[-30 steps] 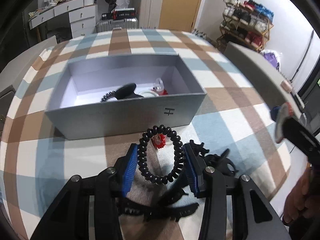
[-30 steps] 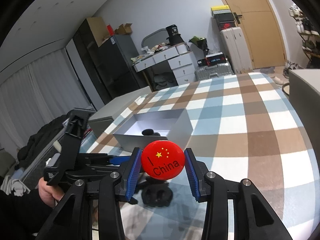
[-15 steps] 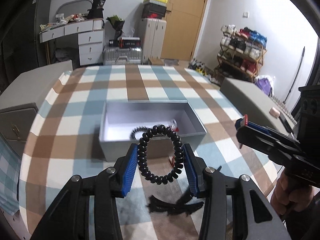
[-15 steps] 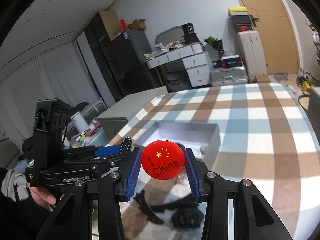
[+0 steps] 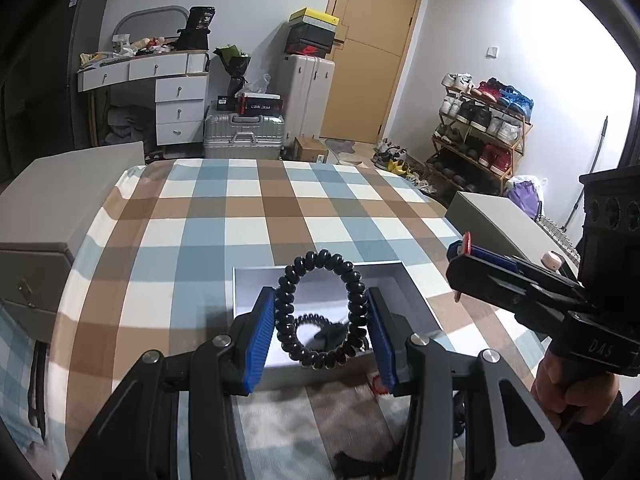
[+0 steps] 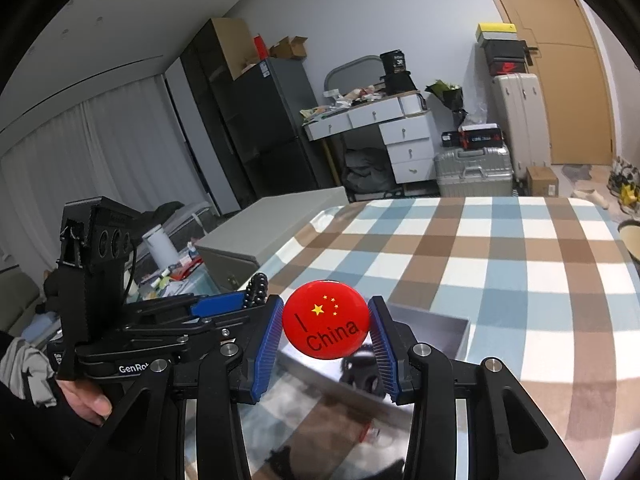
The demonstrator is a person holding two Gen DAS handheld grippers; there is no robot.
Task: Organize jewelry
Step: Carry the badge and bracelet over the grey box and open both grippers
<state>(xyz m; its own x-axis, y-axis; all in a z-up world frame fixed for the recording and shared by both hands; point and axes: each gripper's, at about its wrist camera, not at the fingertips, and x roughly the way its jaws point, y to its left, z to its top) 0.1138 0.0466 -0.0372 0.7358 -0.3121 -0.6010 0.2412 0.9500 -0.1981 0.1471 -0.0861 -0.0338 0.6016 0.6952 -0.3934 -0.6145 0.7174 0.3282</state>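
My left gripper (image 5: 322,326) is shut on a black spiral hair tie (image 5: 348,280) and holds it in the air above the near side of the grey open box (image 5: 416,292). Inside the box lie another black coil tie and a dark clip (image 5: 326,334). My right gripper (image 6: 326,326) is shut on a round red "I China" badge (image 6: 326,324), held above the box (image 6: 440,332). The right gripper also shows in the left wrist view (image 5: 466,250) at the right, with the badge edge-on. The left gripper shows in the right wrist view (image 6: 252,298).
The box stands on a blue, brown and white checked tablecloth (image 5: 248,216). A small red item (image 5: 376,384) and dark hair accessories (image 5: 360,462) lie on the cloth in front of the box. Grey cabinets (image 5: 60,200) flank the table.
Both grippers have risen well above the table with their items still held. The box now looks smaller and lower in both views.
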